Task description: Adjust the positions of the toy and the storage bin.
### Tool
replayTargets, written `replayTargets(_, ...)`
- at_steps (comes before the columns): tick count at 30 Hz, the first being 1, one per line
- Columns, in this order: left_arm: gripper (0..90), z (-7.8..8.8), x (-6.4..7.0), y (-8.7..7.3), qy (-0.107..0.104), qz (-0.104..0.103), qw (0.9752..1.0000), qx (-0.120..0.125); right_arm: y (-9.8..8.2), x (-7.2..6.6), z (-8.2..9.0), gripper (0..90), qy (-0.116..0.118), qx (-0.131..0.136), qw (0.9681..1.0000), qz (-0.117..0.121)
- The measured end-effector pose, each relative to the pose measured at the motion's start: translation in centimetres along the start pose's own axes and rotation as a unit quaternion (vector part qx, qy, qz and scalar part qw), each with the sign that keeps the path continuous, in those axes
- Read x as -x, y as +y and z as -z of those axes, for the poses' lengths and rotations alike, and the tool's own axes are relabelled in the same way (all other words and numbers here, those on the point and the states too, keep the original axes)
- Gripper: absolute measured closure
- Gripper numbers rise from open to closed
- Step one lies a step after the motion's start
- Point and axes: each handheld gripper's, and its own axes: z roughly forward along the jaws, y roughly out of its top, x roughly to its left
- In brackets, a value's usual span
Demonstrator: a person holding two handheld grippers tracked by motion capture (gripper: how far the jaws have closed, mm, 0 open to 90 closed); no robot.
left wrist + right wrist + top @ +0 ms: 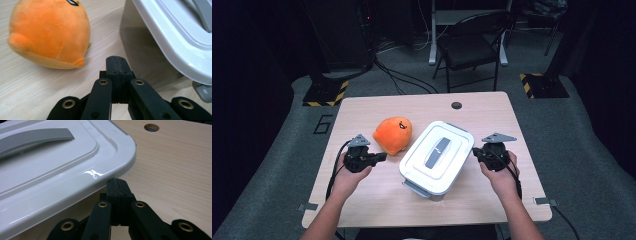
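A white lidded box [437, 156] with a grey handle [437, 152] stands in the middle of the wooden table [377, 195]. An orange plush toy [393, 134] lies just left of it, touching or nearly touching its side. My left gripper [382, 157] is shut and empty, its tips between the plush [50, 32] and the box [175, 37], close to both. My right gripper [475, 152] is shut and empty too, its tips at the box's right edge, just under the lid rim [100, 177]. In their own views, the left gripper [117, 60] and right gripper [116, 181] show jaws pressed together.
A round cable hole [456, 105] sits in the table near the far edge. A dark folding chair [472, 47] stands beyond the table on the grey floor. Cables trail from both grippers toward the table's near edge.
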Motion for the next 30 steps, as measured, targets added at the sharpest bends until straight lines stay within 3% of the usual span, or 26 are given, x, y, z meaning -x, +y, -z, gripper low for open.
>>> replayTargets(12, 90.0, -0.7, 2.2, 0.7, -0.032, -0.028, 0.9991, -0.004, 0.6, -1.9, -0.9, 90.0, 0.02, -0.003, 0.9996, 0.019)
replayTargets(18, 90.0, -1.1, 2.7, 0.9, -0.039, -0.028, 0.9988, -0.007, 1.0, -2.5, -0.9, 90.0, 0.033, 0.004, 0.9993, 0.018)
replayTargets(30, 90.0, -1.6, 2.9, 1.1, -0.049, -0.025, 0.9985, -0.008, 1.3, -2.8, -1.0, 88.5, 0.037, 0.006, 0.9991, 0.021)
